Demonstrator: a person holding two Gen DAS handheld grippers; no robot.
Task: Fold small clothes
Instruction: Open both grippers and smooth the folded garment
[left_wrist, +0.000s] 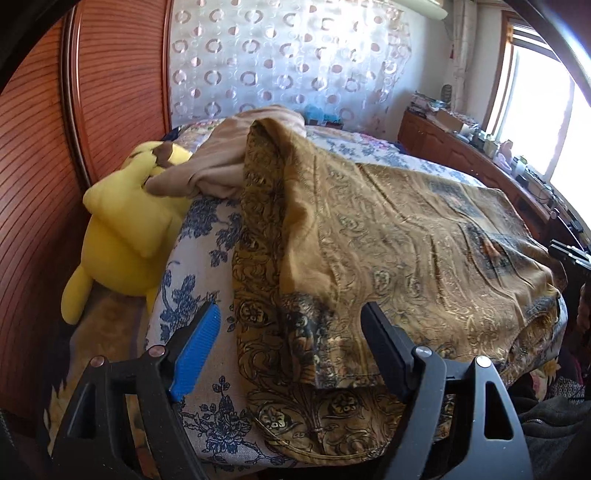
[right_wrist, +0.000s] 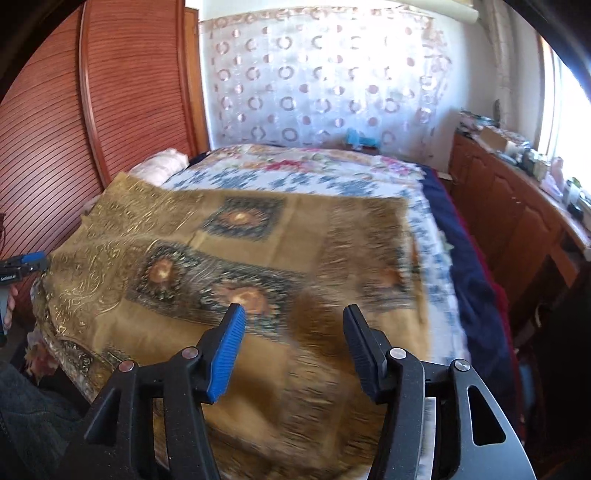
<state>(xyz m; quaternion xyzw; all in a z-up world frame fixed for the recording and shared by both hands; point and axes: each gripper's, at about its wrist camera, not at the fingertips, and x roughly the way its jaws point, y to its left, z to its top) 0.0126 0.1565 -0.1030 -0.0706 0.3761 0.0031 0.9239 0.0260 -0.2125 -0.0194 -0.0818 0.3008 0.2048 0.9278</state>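
A brown-gold patterned cloth (left_wrist: 406, 236) lies spread on the bed, its left edge folded over in a ridge. It also shows in the right wrist view (right_wrist: 229, 236), spread flat. My left gripper (left_wrist: 291, 321) is open and empty, just above the cloth's near left corner. My right gripper (right_wrist: 295, 317) is open and empty, above the cloth's near part. The left gripper's tip (right_wrist: 33, 260) shows at the cloth's left edge in the right wrist view.
A beige garment (left_wrist: 218, 162) lies bunched beyond the cloth, next to a yellow plush toy (left_wrist: 125, 229). The bed (right_wrist: 332, 170) has a blue floral cover. A wooden wardrobe (left_wrist: 74, 110) stands left. A cluttered wooden cabinet (right_wrist: 517, 206) runs along the right under the window.
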